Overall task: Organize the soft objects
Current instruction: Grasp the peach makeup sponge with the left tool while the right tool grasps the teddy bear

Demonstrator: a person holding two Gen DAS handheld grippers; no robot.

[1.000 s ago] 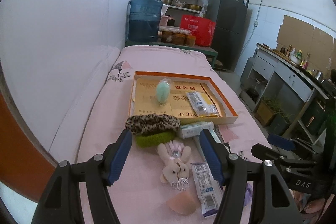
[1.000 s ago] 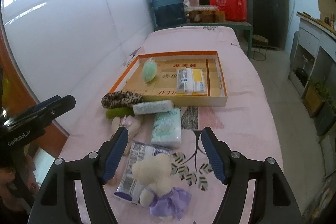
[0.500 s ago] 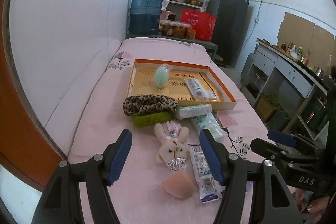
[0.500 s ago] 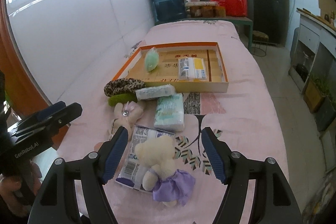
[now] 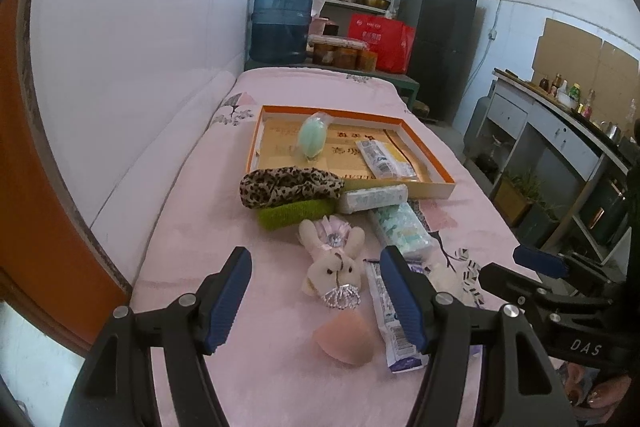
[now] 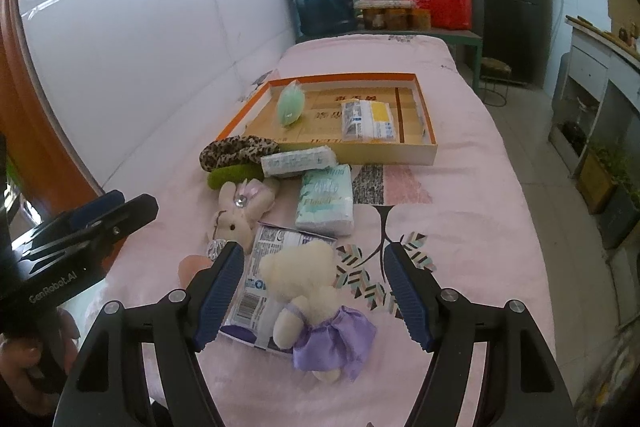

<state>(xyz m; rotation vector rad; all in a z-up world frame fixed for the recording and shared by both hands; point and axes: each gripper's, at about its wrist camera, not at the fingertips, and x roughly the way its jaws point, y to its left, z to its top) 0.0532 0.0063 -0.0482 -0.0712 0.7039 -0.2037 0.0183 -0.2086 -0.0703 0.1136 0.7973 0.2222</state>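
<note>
Both our left gripper (image 5: 316,301) and right gripper (image 6: 314,293) gape empty, and closing on the bear (image 6: 310,291) risks snagging the packet (image 6: 264,279) beneath

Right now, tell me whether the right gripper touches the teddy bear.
Apart. Right wrist view: teddy bear lies between the right gripper pads, pink cloth visible either side.

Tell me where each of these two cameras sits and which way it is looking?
Left wrist view: sits on the left tool, looking down the pink-covered bed; own blue-padded fingers show, open.
Right wrist view: sits on the right tool, open above a cream teddy in a purple dress.
Shared: the orange-rimmed cardboard tray, and each other's tool.
</note>
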